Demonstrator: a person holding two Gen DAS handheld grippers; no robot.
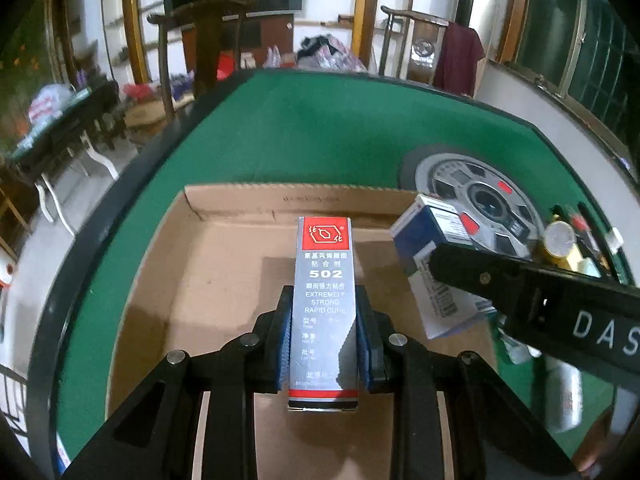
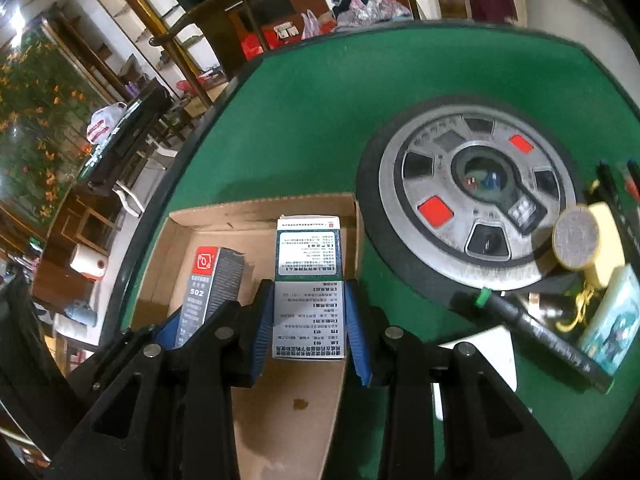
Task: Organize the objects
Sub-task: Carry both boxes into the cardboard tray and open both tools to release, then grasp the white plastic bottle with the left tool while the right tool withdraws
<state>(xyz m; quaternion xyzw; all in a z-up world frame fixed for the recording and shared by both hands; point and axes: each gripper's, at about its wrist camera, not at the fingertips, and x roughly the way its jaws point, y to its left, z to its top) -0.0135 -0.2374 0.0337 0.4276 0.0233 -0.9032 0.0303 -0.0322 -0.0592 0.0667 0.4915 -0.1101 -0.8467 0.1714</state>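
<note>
My left gripper (image 1: 325, 300) is shut on a grey and red 502 glue box (image 1: 325, 280) and holds it over the open cardboard box (image 1: 224, 248). My right gripper (image 2: 308, 292) is shut on a white and blue medicine box (image 2: 307, 264) over the same cardboard box (image 2: 200, 216). The glue box also shows in the right wrist view (image 2: 208, 280), to the left of the medicine box. The medicine box shows in the left wrist view (image 1: 432, 240), at the tip of the right gripper's black arm.
The cardboard box lies on a green felt table (image 2: 304, 120) with a round grey centre console (image 2: 472, 196). Right of it lie a black marker (image 2: 540, 328), a round yellow-rimmed tin (image 2: 576, 240), pens and a small card box (image 2: 612, 320). Chairs stand beyond the table.
</note>
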